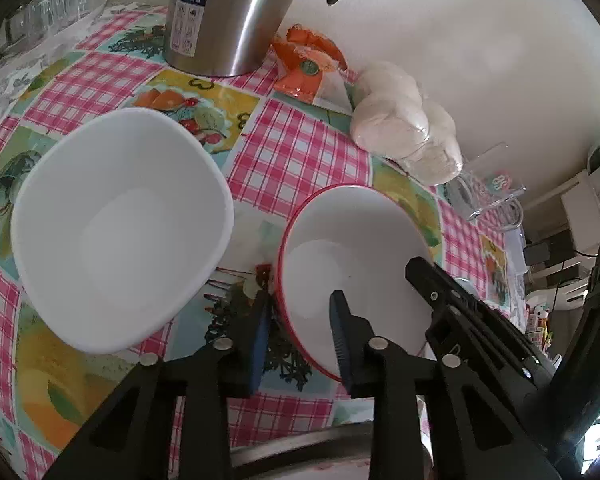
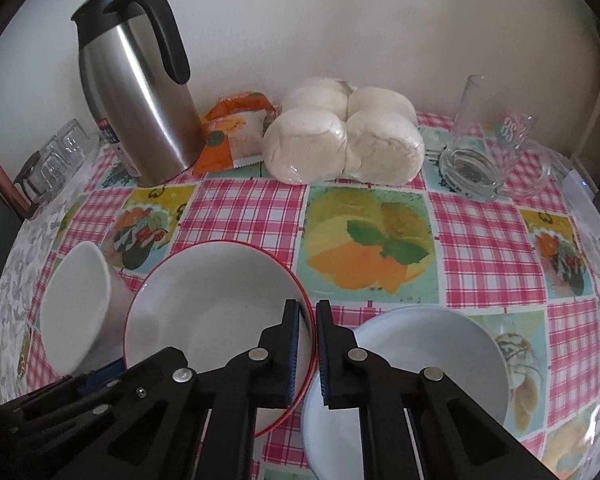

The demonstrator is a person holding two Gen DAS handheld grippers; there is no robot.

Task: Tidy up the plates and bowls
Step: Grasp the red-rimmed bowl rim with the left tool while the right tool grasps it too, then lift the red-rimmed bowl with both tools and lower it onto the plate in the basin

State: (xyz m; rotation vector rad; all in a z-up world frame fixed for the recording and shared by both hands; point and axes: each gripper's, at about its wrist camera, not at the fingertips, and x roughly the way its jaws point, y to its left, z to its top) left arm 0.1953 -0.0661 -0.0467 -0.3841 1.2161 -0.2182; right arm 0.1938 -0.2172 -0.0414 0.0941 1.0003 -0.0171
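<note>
Red-rimmed bowl [image 2: 216,312] sits tilted on the checked fruit-print tablecloth [image 2: 488,240], between a plain white bowl [image 1: 120,224] and a pale bluish bowl [image 2: 420,364]. Both grippers are on its rim. Right gripper [image 2: 308,336] pinches the rim's right edge, pads pressed close. Left gripper [image 1: 300,340] straddles the left edge, pads narrow around it, contact unclear. Steel thermos jug [image 2: 140,100] and bagged buns [image 2: 344,136] stand at back.

Behind, you had the steel flask [image 2: 140,92], orange packet [image 2: 234,136], wrapped buns [image 2: 344,136] and glass mugs [image 2: 484,152] along the wall.
</note>
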